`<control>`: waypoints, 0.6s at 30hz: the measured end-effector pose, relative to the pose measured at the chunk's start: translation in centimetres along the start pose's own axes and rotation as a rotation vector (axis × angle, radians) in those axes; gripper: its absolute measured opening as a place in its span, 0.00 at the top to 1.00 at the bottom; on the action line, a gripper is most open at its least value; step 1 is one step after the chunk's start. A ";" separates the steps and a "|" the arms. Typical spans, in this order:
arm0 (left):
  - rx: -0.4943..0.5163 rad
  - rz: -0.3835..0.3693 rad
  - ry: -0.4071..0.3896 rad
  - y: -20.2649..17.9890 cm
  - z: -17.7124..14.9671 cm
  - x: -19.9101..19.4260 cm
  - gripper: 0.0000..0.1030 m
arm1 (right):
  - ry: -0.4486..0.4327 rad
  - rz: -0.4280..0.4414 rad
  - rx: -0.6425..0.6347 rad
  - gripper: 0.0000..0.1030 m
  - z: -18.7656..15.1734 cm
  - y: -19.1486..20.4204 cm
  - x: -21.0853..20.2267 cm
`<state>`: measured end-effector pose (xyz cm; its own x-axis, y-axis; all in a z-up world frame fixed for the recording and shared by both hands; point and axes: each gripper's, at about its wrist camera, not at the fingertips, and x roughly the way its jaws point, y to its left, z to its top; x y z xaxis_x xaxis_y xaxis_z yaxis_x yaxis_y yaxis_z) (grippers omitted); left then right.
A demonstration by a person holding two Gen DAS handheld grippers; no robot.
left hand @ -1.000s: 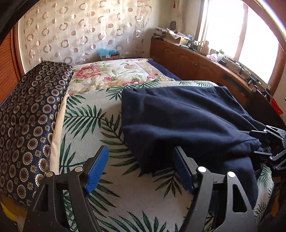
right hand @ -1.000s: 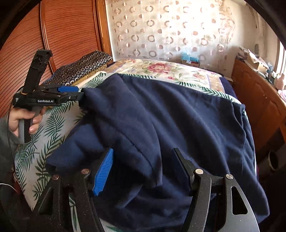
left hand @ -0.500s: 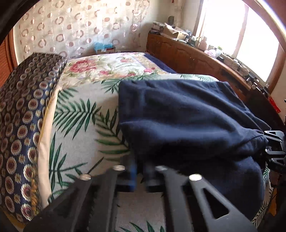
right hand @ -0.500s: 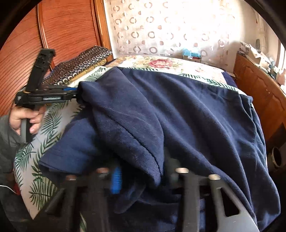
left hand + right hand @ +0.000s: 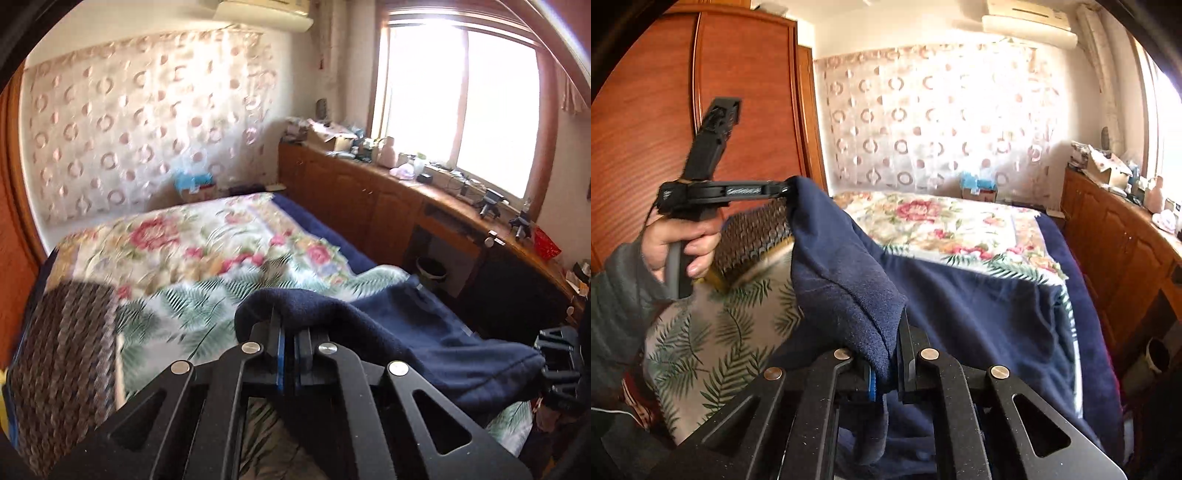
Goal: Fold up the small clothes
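Observation:
A navy fleece garment (image 5: pixel 975 317) lies on the bed, its near edge lifted off the bed. My left gripper (image 5: pixel 290 341) is shut on one corner of the garment (image 5: pixel 406 332), which drapes over its fingertips. It also shows in the right wrist view (image 5: pixel 786 190), held high at the left. My right gripper (image 5: pixel 888 363) is shut on the garment's hem, cloth hanging between its jaws. The right gripper shows at the left wrist view's right edge (image 5: pixel 554 365).
The bed has a palm-leaf sheet (image 5: pixel 716 332) and a floral quilt (image 5: pixel 192 251) farther back. A dark patterned cushion (image 5: pixel 59 369) lies along the left side. A wooden wardrobe (image 5: pixel 665 110) stands left; a cluttered wooden cabinet (image 5: pixel 388 199) under the window runs along the right.
Both grippers shut on the garment's near edge and then rose, lifting that edge off the bed. Both views now look higher into the room.

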<state>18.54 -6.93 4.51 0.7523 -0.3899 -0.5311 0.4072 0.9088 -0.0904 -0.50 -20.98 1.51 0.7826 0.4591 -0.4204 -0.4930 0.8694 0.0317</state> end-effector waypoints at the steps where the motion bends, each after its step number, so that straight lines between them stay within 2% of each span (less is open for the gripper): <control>1: 0.012 -0.007 -0.002 -0.7 0.6 0.4 0.96 | -0.006 -0.008 0.002 0.93 0.0 -0.3 -0.7; 5: 0.035 -0.046 0.013 -3.4 3.1 3.6 0.96 | -0.007 -0.063 0.007 0.93 -0.6 -2.5 -2.9; 12: 0.100 -0.090 0.068 -9.1 4.3 8.8 0.96 | 0.063 -0.142 0.093 0.93 -3.3 -6.2 -4.5; 13: 0.114 -0.111 0.092 -9.9 4.2 9.6 0.93 | 0.076 -0.154 0.106 0.93 -3.7 -6.5 -4.5; 16: 0.144 -0.152 0.123 -11.2 3.8 10.7 0.60 | 0.132 -0.194 0.154 0.93 -5.1 -7.9 -4.0; 18: 0.162 -0.187 0.120 -11.7 3.5 10.5 0.51 | 0.187 -0.236 0.168 0.93 -6.1 -8.4 -3.2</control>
<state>23.50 -22.18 2.91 0.5934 -0.5192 -0.6151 0.6178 0.7836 -0.0654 -1.18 -30.90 -2.90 0.7767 0.2134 -0.5927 -0.2248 0.9728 0.0557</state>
